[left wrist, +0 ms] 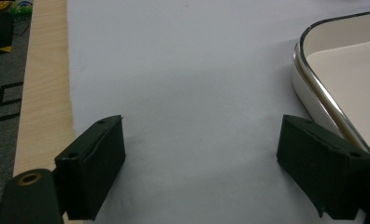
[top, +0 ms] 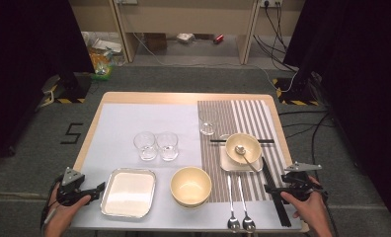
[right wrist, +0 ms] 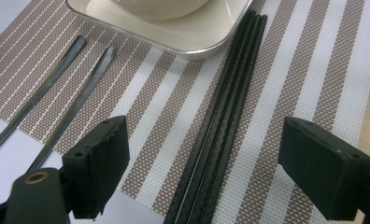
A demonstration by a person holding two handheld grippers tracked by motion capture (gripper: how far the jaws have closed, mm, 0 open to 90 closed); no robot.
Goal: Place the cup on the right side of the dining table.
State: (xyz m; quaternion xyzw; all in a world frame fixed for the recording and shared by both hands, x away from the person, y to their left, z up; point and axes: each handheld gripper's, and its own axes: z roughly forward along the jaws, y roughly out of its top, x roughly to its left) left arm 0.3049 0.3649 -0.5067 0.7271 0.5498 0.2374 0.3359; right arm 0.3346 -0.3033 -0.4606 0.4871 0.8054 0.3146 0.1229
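Right gripper view: right gripper (right wrist: 202, 172) jaws apart astride black chopsticks (right wrist: 220, 121), L gripper (left wrist: 202, 168) agape too

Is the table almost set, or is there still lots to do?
Partly set. A bowl with a spoon already sits on a small plate on the striped mat. The right gripper is open astride the black chopsticks, apparently about to lift them. The left gripper is open, holding nothing, beside the tray. Second bowl, two glasses and two spoons seem unplaced.
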